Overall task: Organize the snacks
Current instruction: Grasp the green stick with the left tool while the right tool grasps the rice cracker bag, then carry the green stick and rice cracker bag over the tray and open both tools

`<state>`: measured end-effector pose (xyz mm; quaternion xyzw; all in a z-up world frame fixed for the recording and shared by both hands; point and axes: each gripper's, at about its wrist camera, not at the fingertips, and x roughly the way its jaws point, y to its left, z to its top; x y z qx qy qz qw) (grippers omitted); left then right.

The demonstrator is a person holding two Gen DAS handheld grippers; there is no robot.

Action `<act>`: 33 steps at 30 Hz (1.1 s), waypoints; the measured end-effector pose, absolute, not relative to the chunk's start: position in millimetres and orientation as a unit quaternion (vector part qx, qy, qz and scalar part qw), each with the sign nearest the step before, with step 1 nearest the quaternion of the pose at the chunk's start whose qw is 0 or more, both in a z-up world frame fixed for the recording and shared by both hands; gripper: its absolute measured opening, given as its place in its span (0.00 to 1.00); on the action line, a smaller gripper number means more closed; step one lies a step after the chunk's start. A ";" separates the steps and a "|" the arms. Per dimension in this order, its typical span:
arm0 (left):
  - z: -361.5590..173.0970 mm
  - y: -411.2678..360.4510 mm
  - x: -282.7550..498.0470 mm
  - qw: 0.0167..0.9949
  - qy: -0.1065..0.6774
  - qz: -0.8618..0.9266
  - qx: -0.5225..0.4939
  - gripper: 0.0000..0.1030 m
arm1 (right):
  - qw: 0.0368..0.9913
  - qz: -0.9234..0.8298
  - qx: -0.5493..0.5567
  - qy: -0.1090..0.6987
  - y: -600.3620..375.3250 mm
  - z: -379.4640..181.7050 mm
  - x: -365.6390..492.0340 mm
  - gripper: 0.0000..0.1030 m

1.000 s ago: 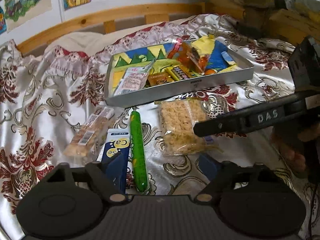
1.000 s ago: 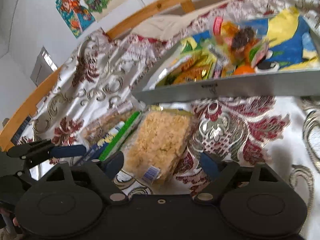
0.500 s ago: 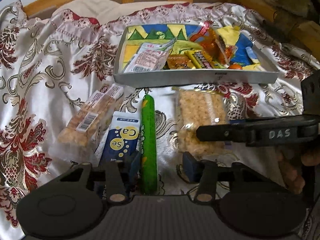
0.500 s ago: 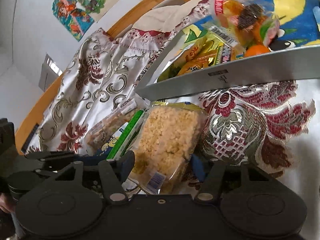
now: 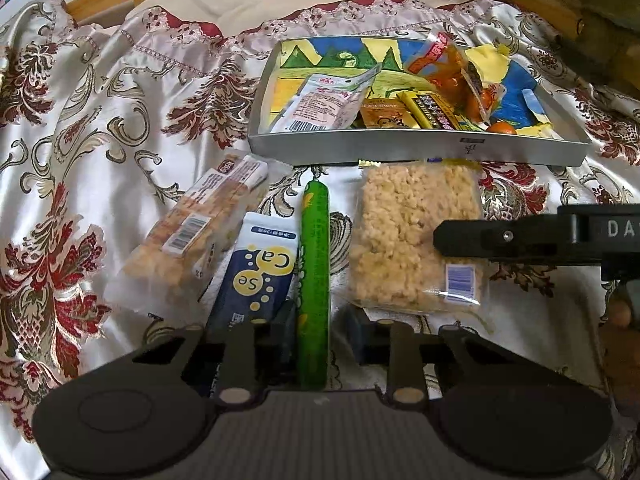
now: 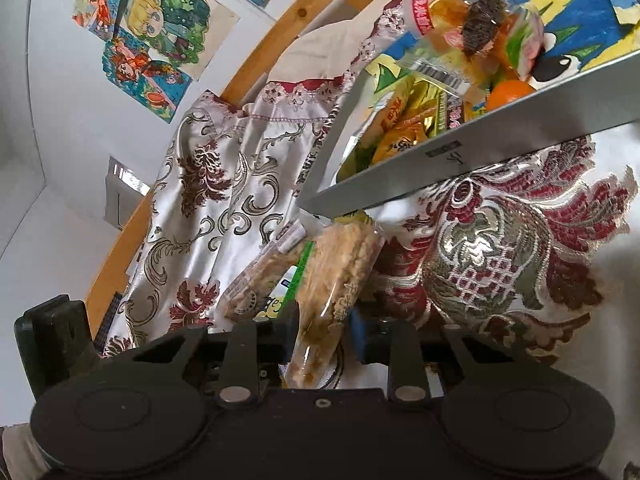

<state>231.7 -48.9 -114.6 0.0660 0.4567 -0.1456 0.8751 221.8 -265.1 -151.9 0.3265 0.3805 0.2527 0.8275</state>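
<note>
We have the left hand-held gripper (image 5: 320,336) narrowed around the green sausage stick (image 5: 315,280), its blue pads just beside the wrapper on either side. Our right hand-held gripper (image 6: 322,338) is clamped on the near end of the puffed-rice cake pack (image 6: 334,292), which tilts on edge. Both snacks lie on the satin bedspread (image 5: 120,128) in front of the silver tray (image 5: 400,146), between a biscuit pack (image 5: 192,236) and the tray's front wall.

The green sausage stick's (image 5: 314,276) near end is hidden behind the left gripper (image 5: 320,332); contact seems unclear.
</note>
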 end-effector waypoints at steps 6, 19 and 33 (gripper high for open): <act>-115.1 -51.1 229.6 0.877 0.455 -0.138 0.071 0.25 | 0.829 0.248 0.317 0.389 -260.7 -154.8 221.1 0.33; -110.4 -54.6 217.7 0.885 0.443 -0.116 0.079 0.18 | 0.902 0.245 0.151 0.323 -228.9 -117.2 196.9 0.18; -103.4 -59.8 192.5 0.901 0.426 -0.071 0.029 0.18 | 0.953 0.192 -0.068 0.224 -206.6 -92.7 146.2 0.17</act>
